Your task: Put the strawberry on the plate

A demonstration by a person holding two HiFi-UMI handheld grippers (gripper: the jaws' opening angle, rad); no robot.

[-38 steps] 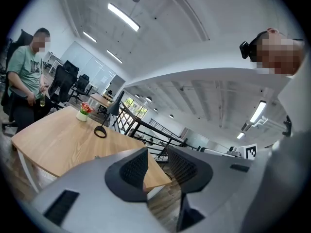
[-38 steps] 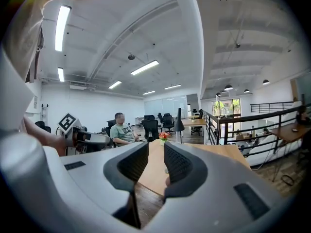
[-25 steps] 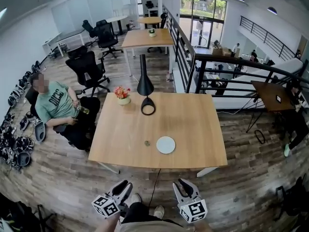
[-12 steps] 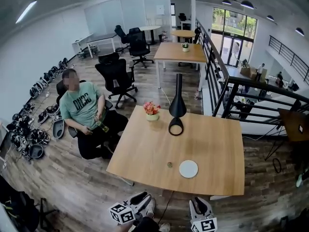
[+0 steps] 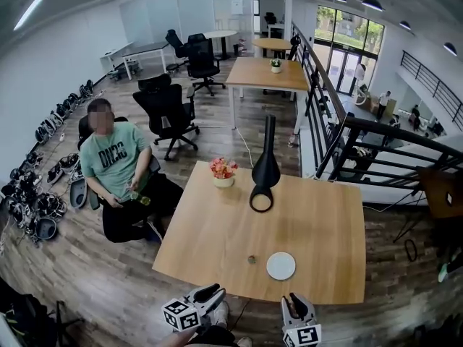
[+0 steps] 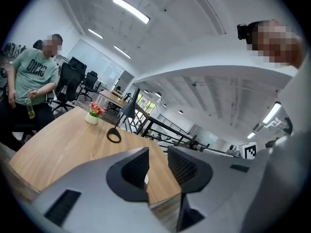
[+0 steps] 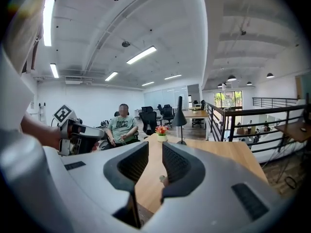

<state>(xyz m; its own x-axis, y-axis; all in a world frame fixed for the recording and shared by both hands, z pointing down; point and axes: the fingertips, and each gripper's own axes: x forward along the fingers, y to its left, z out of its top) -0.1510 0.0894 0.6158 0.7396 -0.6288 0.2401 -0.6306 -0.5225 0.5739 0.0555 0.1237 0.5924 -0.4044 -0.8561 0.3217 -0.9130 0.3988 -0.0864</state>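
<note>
Two claws hang just off the near edge of the worktop point(image 5: 210, 226), the left claw point(image 5: 210, 296) and the right claw point(image 5: 295, 303), each slightly parted and holding nothing, much as half a second before. The strawberry point(image 5: 251, 259) lies unmoved near that edge, just left of the plate point(image 5: 281, 266). At the far side stand a black lamp point(image 5: 265, 170) and a flower pot point(image 5: 223, 173).

This is an open-plan office on an upper floor. Light wooden rectangular tables point(image 5: 217, 237) run toward 12 o'clock over grey-brown plank flooring point(image 5: 87, 266). Black wheeled swivel chairs point(image 5: 168, 110) stand at 11 o'clock, with glass-walled meeting rooms point(image 5: 181, 13) beyond them. At 2 o'clock a black metal railing point(image 5: 340, 132) overlooks a lower level. Long ceiling strip lights point(image 5: 32, 14) run overhead.
</note>
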